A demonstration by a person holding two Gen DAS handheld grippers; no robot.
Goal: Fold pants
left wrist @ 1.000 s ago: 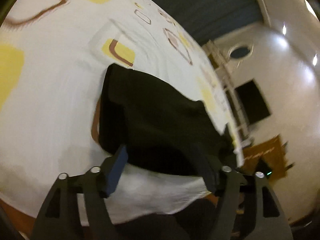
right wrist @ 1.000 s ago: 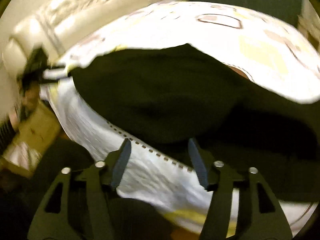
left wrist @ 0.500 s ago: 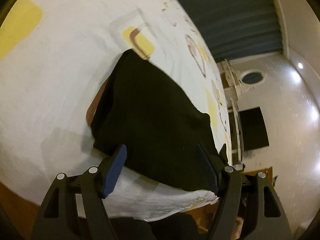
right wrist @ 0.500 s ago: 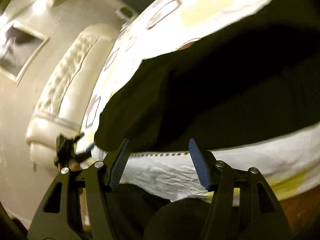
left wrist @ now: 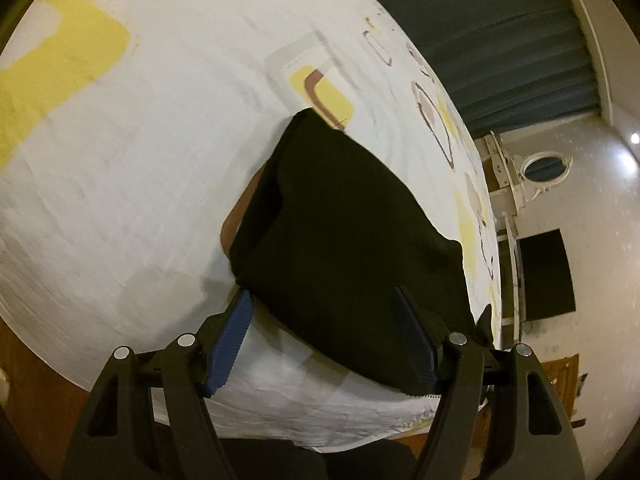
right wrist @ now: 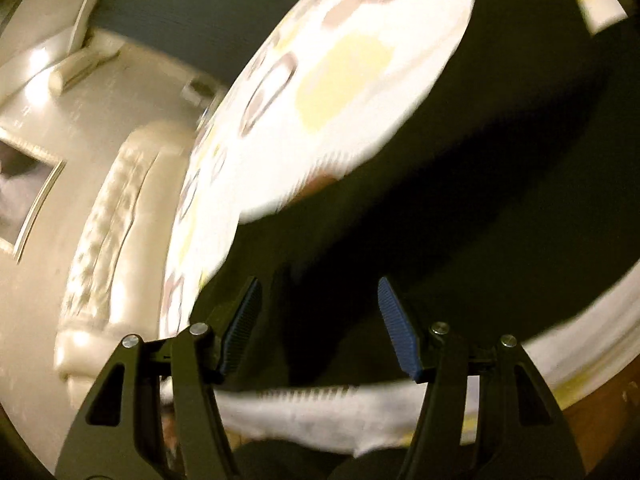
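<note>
The black pants [left wrist: 348, 240] lie folded into a compact block on a white cloth with yellow and brown shapes [left wrist: 140, 140]. My left gripper [left wrist: 322, 300] is open and empty, its fingertips over the near edge of the pants. In the right wrist view the pants [right wrist: 460, 220] fill the middle as a dark blurred mass. My right gripper [right wrist: 318, 292] is open and empty, just above their near edge.
The cloth's near edge [left wrist: 320, 420] drops off below the left gripper, with brown wood [left wrist: 36, 380] beside it. A dark curtain [left wrist: 500, 32] and a pale wall [left wrist: 580, 240] lie beyond. A cream tufted sofa [right wrist: 108, 240] stands left in the right wrist view.
Both grippers have stayed open. The left view has swung and pulled back a little from the pants. The right view has rolled, and the pants have slid right across it.
</note>
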